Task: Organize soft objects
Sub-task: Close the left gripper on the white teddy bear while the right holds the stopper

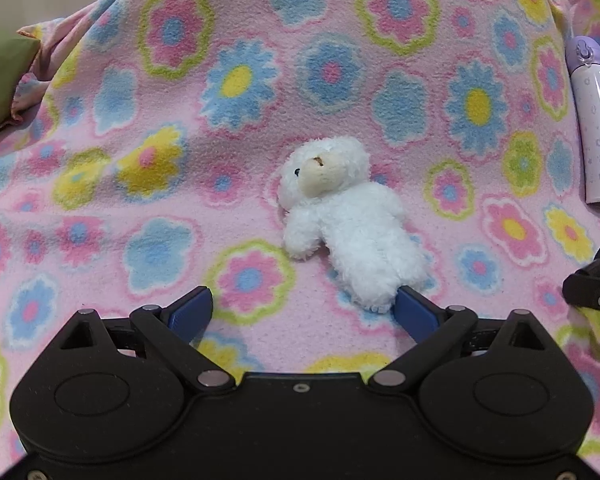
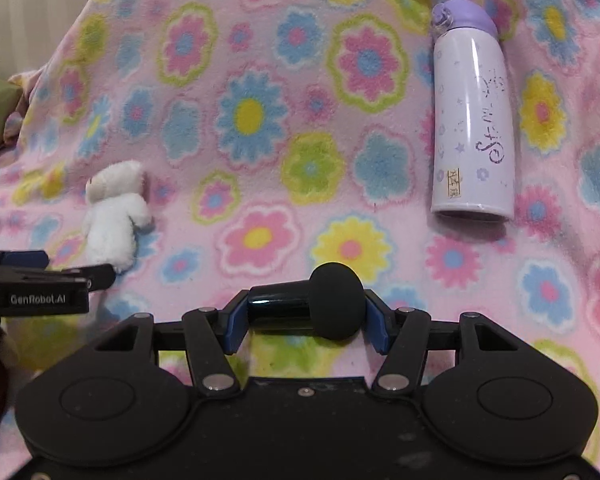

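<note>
A small white plush bear [image 1: 340, 216] lies on its back on the flowered pink fleece blanket [image 1: 140, 220]. My left gripper [image 1: 304, 292] stands wide open just in front of it. The bear's feet rest against the tip of the right blue finger [image 1: 414, 312], and nothing is between the pads. In the right wrist view the bear [image 2: 114, 220] lies far left, beside the left gripper [image 2: 60, 266]. My right gripper [image 2: 305, 300] is shut on a black microphone [image 2: 332, 304] with a round foam head, held crosswise between the blue pads.
A lilac and white drink bottle [image 2: 472, 120] lies on the blanket at the right, cap pointing away; the left wrist view shows this bottle [image 1: 594, 120] at its right edge. A green cushion [image 1: 0, 76] sits at the far left.
</note>
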The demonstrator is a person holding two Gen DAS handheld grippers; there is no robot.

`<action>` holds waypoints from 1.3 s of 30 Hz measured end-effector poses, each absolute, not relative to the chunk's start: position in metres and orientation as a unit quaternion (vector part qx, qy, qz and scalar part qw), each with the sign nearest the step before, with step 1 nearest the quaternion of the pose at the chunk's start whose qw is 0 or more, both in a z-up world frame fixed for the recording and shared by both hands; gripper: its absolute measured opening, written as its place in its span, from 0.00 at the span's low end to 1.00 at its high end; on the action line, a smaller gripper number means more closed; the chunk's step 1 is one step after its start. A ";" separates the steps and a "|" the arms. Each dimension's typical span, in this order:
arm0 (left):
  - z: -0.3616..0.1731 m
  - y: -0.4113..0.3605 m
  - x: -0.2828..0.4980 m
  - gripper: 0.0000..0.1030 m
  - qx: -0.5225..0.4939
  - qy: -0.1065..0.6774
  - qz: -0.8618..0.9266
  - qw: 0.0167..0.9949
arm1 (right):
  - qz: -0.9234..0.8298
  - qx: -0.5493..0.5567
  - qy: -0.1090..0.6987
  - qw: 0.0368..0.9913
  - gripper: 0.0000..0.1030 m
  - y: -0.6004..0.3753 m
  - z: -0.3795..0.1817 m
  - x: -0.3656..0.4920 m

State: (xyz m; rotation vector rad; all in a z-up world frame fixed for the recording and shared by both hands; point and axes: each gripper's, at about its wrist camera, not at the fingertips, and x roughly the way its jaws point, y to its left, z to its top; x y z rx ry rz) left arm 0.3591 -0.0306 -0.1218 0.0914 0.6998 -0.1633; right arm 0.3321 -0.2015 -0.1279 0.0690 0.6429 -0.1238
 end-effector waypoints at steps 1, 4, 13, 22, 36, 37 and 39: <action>-0.122 -0.031 0.359 0.93 0.044 0.342 -0.080 0.935 | -0.061 0.026 0.318 0.946 0.56 -0.199 -0.130 0.334; -0.121 -0.030 0.358 0.92 0.041 0.338 -0.078 0.937 | -0.067 0.002 0.322 0.944 0.57 -0.193 -0.130 0.338; -0.105 -0.029 0.348 0.90 0.029 0.328 -0.076 0.941 | -0.063 0.016 0.322 0.945 0.58 -0.198 -0.131 0.337; -0.092 -0.044 0.392 0.91 -0.002 0.339 -0.045 0.940 | -0.063 0.019 0.322 0.944 0.58 -0.198 -0.130 0.336; -0.114 -0.061 0.441 0.88 -0.004 0.375 -0.043 0.926 | -0.063 0.022 0.323 0.944 0.58 -0.198 -0.130 0.337; -0.115 -0.060 0.441 0.85 -0.007 0.373 -0.042 0.927 | -0.063 0.023 0.323 0.944 0.58 -0.198 -0.130 0.337; -0.115 -0.059 0.439 0.72 -0.013 0.366 -0.048 0.929 | -0.063 0.024 0.323 0.944 0.58 -0.198 -0.130 0.337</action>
